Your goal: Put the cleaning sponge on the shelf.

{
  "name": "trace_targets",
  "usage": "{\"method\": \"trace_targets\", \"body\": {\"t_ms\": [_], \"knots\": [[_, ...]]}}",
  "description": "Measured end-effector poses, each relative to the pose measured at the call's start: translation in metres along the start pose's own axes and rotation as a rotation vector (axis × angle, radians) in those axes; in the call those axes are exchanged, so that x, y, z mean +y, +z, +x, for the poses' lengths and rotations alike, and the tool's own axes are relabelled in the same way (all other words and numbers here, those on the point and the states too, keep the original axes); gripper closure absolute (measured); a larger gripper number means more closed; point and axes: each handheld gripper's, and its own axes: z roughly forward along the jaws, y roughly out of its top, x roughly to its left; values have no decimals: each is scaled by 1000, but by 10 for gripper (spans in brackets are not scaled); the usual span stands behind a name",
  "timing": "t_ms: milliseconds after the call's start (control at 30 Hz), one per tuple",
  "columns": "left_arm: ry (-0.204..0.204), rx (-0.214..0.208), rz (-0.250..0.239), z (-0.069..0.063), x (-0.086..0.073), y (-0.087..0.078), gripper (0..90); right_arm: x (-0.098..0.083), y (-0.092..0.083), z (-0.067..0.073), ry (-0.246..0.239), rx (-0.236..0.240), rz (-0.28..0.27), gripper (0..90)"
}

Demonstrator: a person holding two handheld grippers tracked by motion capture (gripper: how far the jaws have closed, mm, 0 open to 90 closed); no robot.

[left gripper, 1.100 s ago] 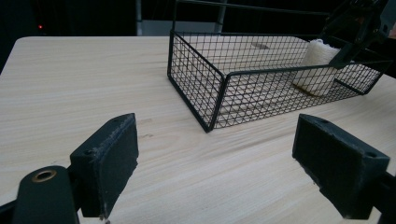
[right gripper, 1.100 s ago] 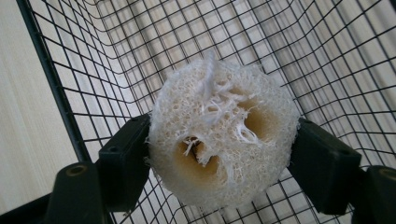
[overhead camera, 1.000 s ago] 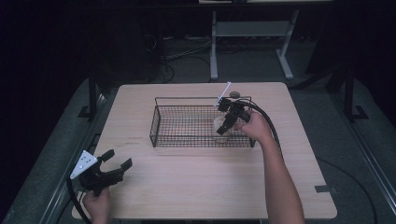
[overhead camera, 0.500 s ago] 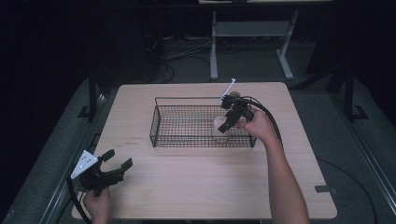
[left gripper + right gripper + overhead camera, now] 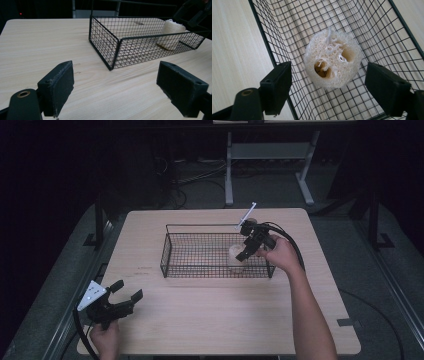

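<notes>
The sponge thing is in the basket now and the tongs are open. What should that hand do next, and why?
Probably lift the right tongs straight up and away. The loofah stands on the floor of the wire basket with both pads apart and clear of it, so it seems released.

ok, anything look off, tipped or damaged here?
Nothing stands out. The loofah stands upright in the wire basket, frayed on top but whole. The basket sits flat on the table. The right hand-held gripper hangs open above it.
</notes>
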Motion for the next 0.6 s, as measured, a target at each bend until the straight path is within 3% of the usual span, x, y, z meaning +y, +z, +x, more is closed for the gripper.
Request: {"method": "trace_targets", "body": {"t_ms": [333, 600], "knots": [[7, -2, 5, -1, -1, 1, 138, -3, -10, 9, -7, 18, -2, 196], [6, -1, -3, -1, 0, -1, 138, -8, -15, 13, -7, -3, -6, 191]]}}
